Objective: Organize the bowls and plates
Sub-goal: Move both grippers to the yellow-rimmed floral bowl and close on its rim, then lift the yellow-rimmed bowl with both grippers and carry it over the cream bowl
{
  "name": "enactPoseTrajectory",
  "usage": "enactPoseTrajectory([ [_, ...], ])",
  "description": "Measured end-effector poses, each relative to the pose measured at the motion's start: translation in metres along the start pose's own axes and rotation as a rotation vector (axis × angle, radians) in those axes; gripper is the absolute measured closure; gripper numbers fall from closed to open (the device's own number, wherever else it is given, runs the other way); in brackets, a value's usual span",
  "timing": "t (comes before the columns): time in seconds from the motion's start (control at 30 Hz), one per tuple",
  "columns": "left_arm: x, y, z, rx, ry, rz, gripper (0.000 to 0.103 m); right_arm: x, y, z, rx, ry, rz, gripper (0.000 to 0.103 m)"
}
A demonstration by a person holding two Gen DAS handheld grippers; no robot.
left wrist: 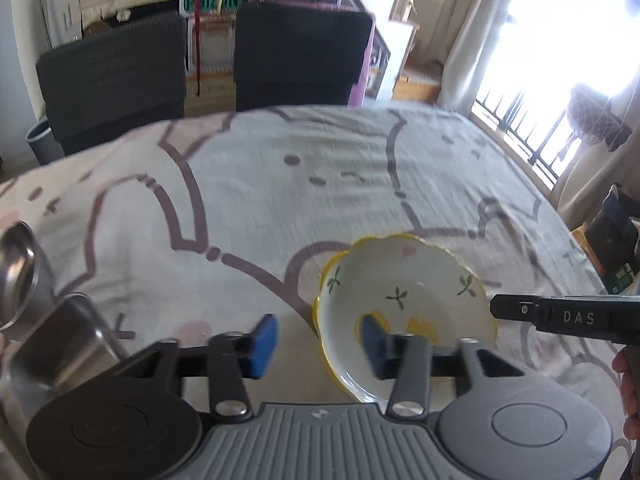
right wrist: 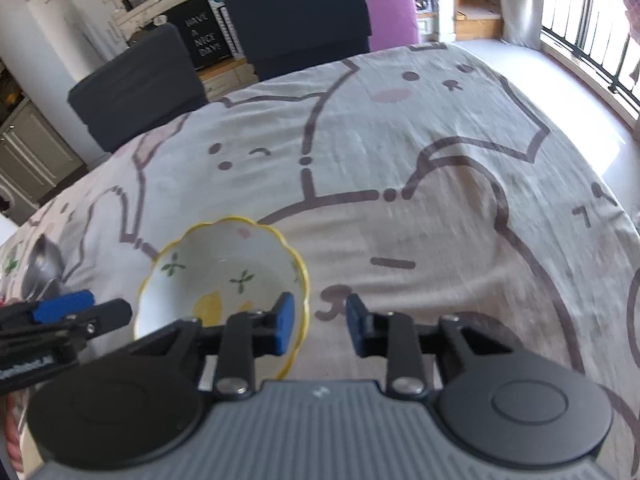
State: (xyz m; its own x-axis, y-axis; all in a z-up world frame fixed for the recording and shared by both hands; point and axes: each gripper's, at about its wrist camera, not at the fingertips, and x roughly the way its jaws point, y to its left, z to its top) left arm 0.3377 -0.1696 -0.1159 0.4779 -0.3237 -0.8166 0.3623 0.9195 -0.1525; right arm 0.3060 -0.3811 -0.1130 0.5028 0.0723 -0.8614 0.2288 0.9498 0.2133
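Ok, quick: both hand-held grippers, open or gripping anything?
Left hand-held gripper: open, fingers astride the bowl rim, not pinching.
Right hand-held gripper: open, astride the opposite rim.

Bright daylight from the blown-out window (left wrist: 560, 32) on the right (motion blur throughout, fisheye bending at edges)

White letters "DAS" stand on the black body of the right tool (left wrist: 568, 318), which reaches in from the right edge of the left wrist view. Far off, behind the dark chairs, a green sign (left wrist: 212, 0) carries pale letters that look like "POIZON", though blur makes the reading unsure. In the right wrist view, a black board (right wrist: 204, 42) at the far left reads "HAVE A NICE DAY!" in white. Small white lettering on the left tool (right wrist: 28, 372) is too blurred to read.
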Motion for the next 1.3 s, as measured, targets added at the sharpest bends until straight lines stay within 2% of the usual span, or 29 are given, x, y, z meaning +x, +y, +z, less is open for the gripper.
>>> enactPoseTrajectory([
  [0.03, 0.005, 0.0, 0.001, -0.001, 0.006, -0.001, 0.068, 0.004, 0.0, 0.0, 0.0, 0.006, -0.001, 0.074],
  [0.1, 0.013, 0.0, 0.002, -0.007, 0.017, 0.0, 0.083, 0.01, 0.001, 0.0, -0.006, 0.018, 0.003, 0.076],
  [0.27, 0.032, 0.003, 0.003, -0.019, 0.047, 0.001, 0.094, 0.024, 0.008, -0.003, -0.026, 0.045, 0.006, 0.089],
  [0.37, 0.036, 0.005, 0.003, -0.026, 0.05, -0.003, 0.094, 0.03, 0.013, -0.005, -0.031, 0.06, 0.007, 0.094],
  [0.5, 0.036, 0.006, 0.002, -0.014, 0.047, -0.019, 0.095, 0.035, 0.02, -0.007, -0.067, 0.058, -0.015, 0.093],
  [0.6, 0.037, 0.008, 0.0, -0.033, 0.049, -0.033, 0.095, 0.041, 0.016, -0.01, -0.041, 0.048, 0.003, 0.093],
  [0.83, 0.028, 0.007, -0.005, -0.045, 0.056, -0.034, 0.096, 0.035, 0.021, -0.012, -0.058, 0.044, -0.026, 0.092],
  [1.0, 0.001, 0.009, -0.005, -0.052, 0.001, -0.031, 0.096, 0.016, 0.025, -0.015, -0.093, 0.008, 0.0, 0.092],
  [1.3, -0.077, 0.022, -0.013, -0.097, -0.123, -0.029, 0.098, -0.043, 0.041, -0.025, -0.1, -0.085, 0.111, 0.093],
])
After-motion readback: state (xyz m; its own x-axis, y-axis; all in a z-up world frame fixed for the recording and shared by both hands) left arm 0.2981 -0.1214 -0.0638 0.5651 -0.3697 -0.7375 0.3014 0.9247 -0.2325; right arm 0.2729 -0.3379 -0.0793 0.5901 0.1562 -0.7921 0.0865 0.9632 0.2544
